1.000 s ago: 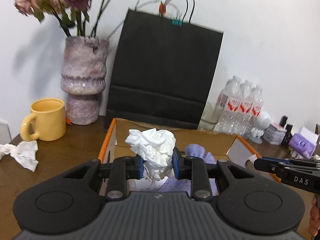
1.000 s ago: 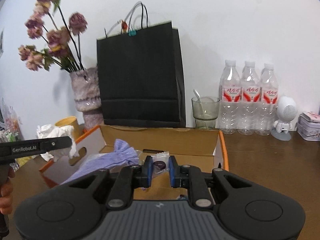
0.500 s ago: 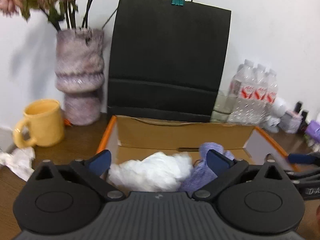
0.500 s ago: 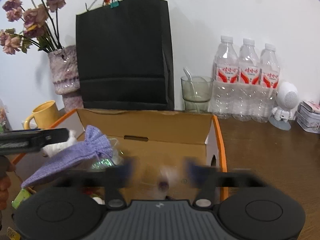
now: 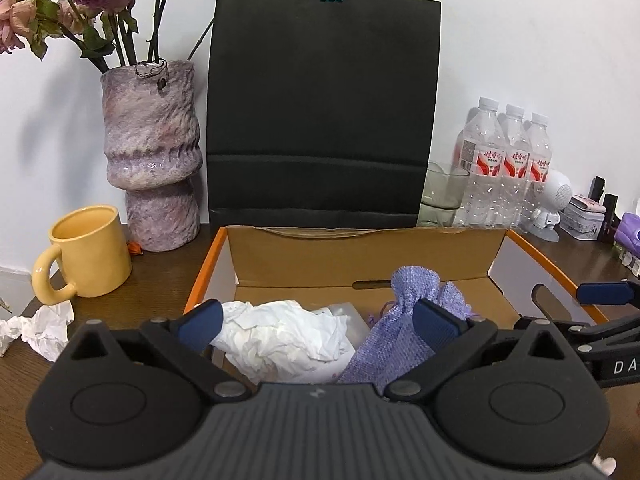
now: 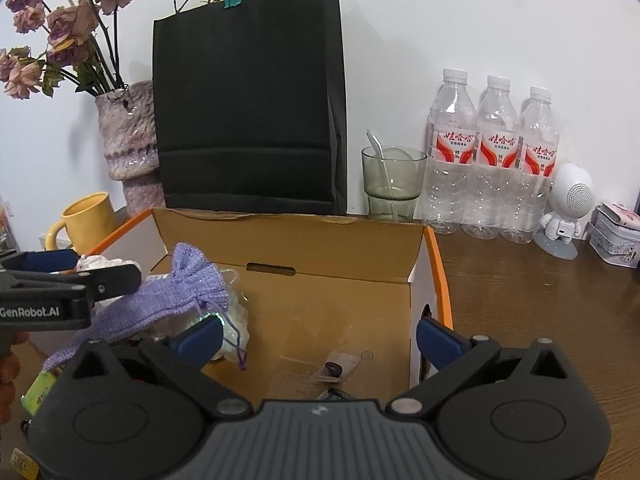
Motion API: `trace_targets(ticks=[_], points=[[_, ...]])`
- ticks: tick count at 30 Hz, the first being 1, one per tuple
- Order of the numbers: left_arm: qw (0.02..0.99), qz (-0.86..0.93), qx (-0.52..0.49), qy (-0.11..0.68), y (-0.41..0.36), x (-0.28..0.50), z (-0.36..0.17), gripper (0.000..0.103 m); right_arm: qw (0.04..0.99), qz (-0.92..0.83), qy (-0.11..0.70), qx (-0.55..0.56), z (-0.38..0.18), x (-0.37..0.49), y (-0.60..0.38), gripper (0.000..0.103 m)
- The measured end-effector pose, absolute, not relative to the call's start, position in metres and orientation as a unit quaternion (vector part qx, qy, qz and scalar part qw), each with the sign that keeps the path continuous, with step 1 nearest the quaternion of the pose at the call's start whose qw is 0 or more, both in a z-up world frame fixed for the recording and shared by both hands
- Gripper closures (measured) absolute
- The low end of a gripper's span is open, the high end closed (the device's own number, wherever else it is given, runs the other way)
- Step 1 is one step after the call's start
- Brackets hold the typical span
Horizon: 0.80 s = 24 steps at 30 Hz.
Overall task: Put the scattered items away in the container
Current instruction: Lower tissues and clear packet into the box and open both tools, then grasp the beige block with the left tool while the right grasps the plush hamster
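Box (image 5: 362, 258) holds pouch (image 5: 404, 322) and tissue (image 5: 286, 338); one tissue wad (image 5: 42, 326) lies left of it.
I judge both drops done: my left gripper (image 5: 316, 322) and right gripper (image 6: 320, 334) gape wide, empty, over the box. Next, left reaches for that wad.

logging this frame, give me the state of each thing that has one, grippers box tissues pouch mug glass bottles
left gripper: open, empty
right gripper: open, empty
cardboard box: open-topped, upright
crumpled tissue: lying in the box
purple pouch: in the box, drawstring pulled shut
small packet: flat on the box floor
second tissue: on the table, outside the box
yellow mug: upright
glass: upright, spoon inside
water bottles: upright, capped
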<state>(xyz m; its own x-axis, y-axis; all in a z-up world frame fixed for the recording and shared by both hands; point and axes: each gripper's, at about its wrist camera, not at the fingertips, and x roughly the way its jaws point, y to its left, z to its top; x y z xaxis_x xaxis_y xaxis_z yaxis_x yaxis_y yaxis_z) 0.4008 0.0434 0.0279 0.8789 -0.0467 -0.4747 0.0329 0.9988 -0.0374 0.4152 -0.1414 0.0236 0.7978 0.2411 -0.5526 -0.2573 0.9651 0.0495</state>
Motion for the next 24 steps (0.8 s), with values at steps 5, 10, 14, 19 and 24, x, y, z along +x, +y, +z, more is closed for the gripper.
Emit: trace_targets(ticks=[5,10,14,19,24], points=[[0.968,-0.023,-0.009,0.248,0.0413,0.4002,0.0271,0.0,0.947,0.13,0.293,-0.015,0.0232,0.4158,-0.1417,0.0],[0.969,-0.024,-0.006,0.248,0.0399,0.3996,0.0272,0.0,0.947,0.129,0.292,-0.014,0.0234,0.4159,-0.142,0.0],[0.969,-0.024,-0.005,0.248,0.0395,0.3993,0.0271,0.0,0.948,0.13,0.292,-0.015,0.0234,0.4156,-0.1417,0.0],[0.969,-0.024,-0.005,0.247,0.0389,0.398,0.0278,0.0,0.947,0.13,0.292,-0.016,0.0243,0.4148,-0.1413,0.0],[0.969,-0.025,-0.005,0.244,0.0388,0.3931,0.0306,0.0,0.949,0.129,0.289,-0.016,0.0272,0.4118,-0.1417,0.0]])
